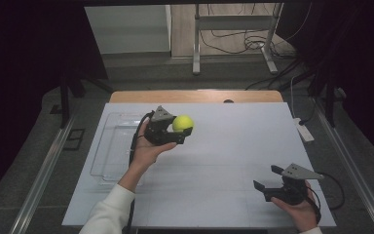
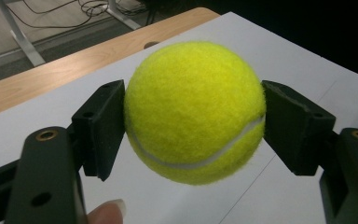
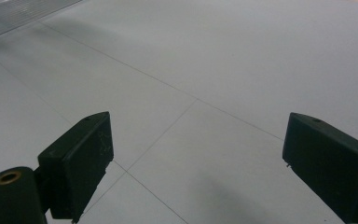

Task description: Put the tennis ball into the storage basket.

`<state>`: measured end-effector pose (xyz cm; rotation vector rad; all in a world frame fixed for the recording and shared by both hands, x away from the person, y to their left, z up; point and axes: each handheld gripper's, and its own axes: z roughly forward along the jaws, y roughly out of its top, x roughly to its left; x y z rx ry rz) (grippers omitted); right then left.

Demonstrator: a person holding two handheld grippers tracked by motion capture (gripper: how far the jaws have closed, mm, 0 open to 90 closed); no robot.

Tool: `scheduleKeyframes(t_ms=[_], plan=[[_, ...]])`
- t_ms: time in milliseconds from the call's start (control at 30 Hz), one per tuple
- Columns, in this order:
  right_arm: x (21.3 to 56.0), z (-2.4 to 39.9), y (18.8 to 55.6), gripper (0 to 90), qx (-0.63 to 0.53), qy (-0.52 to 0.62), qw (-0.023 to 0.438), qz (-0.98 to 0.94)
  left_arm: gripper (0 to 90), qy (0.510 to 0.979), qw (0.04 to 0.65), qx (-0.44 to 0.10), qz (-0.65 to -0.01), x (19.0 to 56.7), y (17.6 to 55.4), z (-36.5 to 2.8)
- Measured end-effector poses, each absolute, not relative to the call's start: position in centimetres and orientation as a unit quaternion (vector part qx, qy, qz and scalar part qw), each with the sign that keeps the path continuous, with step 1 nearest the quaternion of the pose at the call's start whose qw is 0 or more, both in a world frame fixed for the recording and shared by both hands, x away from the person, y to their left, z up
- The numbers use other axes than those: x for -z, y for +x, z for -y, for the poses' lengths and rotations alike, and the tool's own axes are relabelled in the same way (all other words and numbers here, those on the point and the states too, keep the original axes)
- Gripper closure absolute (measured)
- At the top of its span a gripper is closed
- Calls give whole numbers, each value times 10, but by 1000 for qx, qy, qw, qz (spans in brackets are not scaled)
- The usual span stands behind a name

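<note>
A fuzzy yellow-green tennis ball (image 2: 195, 112) sits clamped between the left gripper (image 1: 175, 130)'s black jaws, lifted above the white table (image 1: 233, 146). The right gripper (image 1: 269, 178) rests gaping and empty. A steady, level squeeze should keep the ball from slipping toward the clear plastic tray (image 1: 111, 146) beside it.

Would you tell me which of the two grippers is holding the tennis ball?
The left gripper: its jaws clamp the yellow tennis ball above the table. The right gripper, near the table's front right corner, has open, empty jaws.
</note>
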<state>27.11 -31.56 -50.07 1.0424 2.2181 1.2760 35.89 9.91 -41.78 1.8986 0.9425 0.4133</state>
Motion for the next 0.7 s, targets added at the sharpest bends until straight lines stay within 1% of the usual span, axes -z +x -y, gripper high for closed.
scheduleKeyframes(t_ms=[700], plan=[[501, 315, 271, 88, -453, 372, 189, -788, 274, 763, 477, -179, -397, 416, 356, -118]])
